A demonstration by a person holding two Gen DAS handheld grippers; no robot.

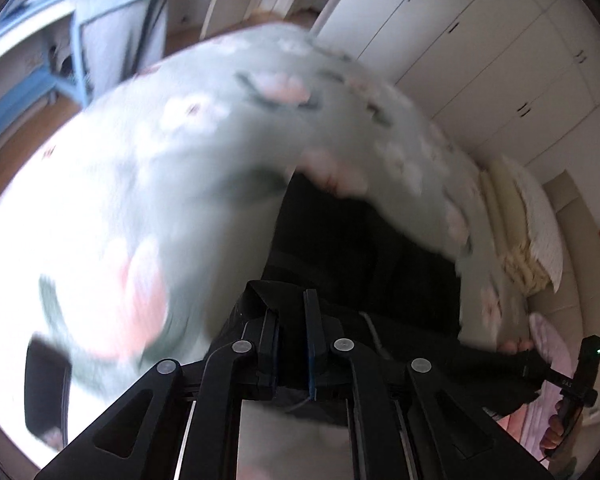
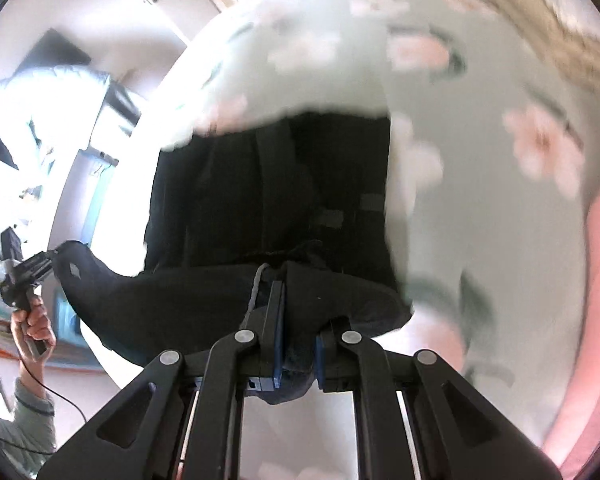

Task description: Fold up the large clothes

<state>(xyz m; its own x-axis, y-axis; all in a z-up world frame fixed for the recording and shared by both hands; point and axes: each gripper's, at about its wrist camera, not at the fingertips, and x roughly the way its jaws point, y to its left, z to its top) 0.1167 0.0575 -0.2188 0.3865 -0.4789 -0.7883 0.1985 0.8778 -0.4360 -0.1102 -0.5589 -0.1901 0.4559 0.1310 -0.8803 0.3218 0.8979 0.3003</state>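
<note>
Both grippers pinch one edge of a large black fabric garment [image 2: 268, 192]: the left gripper [image 1: 292, 312] and right gripper [image 2: 298, 320] are each clamped on cloth. The garment partly lies on a pale green floral bedspread [image 2: 480, 200], its held edge lifted; folding looks midway, nothing neatly stacked yet.

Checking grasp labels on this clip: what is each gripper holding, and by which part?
Both hold the black garment: the left gripper and the right gripper each pinch its near edge, apparently where a grey drawstring runs.

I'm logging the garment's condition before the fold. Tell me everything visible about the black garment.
The black garment looks like soft, dark knit with a light drawcord near its top edge. It is pinched in both the left gripper and the right gripper, its top edge stretched between them, its body against the floral bedspread. Motion blur hides finer detail.
</note>
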